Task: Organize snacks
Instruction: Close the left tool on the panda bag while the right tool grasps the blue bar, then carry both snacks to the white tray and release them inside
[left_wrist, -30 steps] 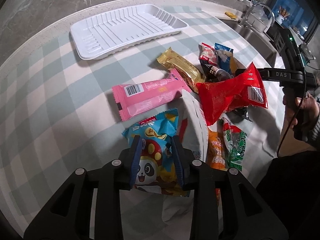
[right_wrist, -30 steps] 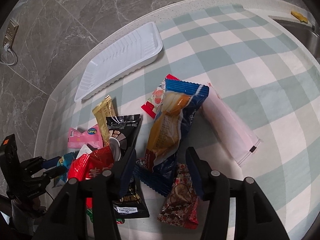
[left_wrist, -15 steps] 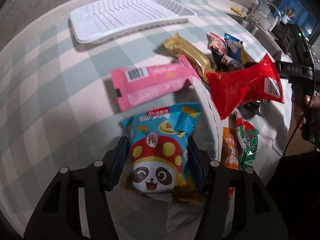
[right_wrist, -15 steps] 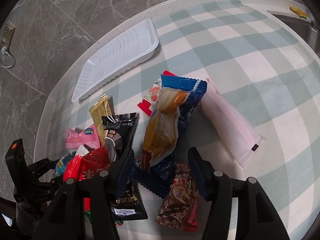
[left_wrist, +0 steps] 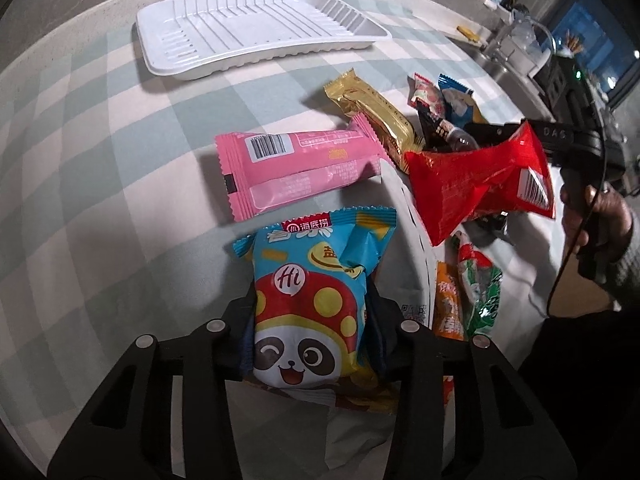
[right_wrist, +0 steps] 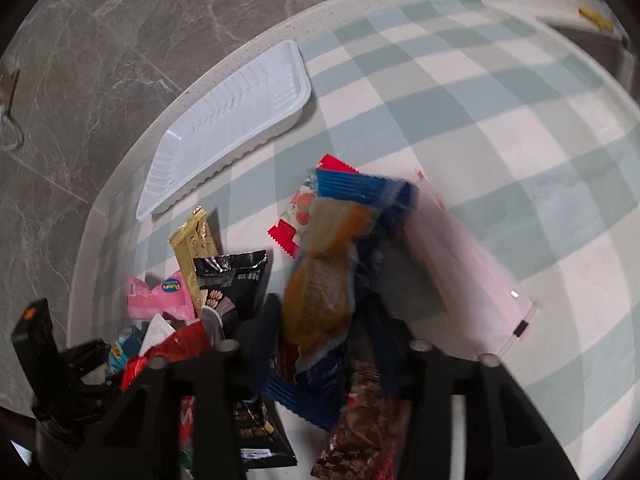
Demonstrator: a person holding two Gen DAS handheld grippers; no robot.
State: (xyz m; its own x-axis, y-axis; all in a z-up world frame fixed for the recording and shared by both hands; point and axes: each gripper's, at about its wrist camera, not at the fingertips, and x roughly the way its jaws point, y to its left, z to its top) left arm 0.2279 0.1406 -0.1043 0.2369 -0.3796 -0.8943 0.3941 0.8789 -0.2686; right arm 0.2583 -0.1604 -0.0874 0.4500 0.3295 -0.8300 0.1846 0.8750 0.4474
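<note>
Both black two-finger tongs are working over the snack pile: the left tongs (left_wrist: 310, 320) are pinching the lower half of a blue panda-print snack bag (left_wrist: 310, 300) between their pads, and the right tongs (right_wrist: 320, 332) are closing against the sides of a blue-edged clear packet holding an orange-brown pastry (right_wrist: 328, 280), which is looking blurred. Beneath everything, a round counter covered in a pale green and white checked cloth (left_wrist: 100, 160) is carrying the lot. At its far edge a ribbed white plastic tray (left_wrist: 256, 28) is sitting with nothing in it, well apart from the pile. Nearer, a long pink wrapper with a barcode (left_wrist: 296, 168) is lying just beyond the panda bag, a crumpled red foil bag (left_wrist: 472, 184) is resting to its right, and a gold foil bar (left_wrist: 372, 112) is lying between the pink wrapper and the tray. In the right wrist view a glossy black pouch (right_wrist: 232, 276) is lying just beside the gold bar, and a pale pink translucent sleeve (right_wrist: 460, 264) is touching the pastry packet's right side.
</note>
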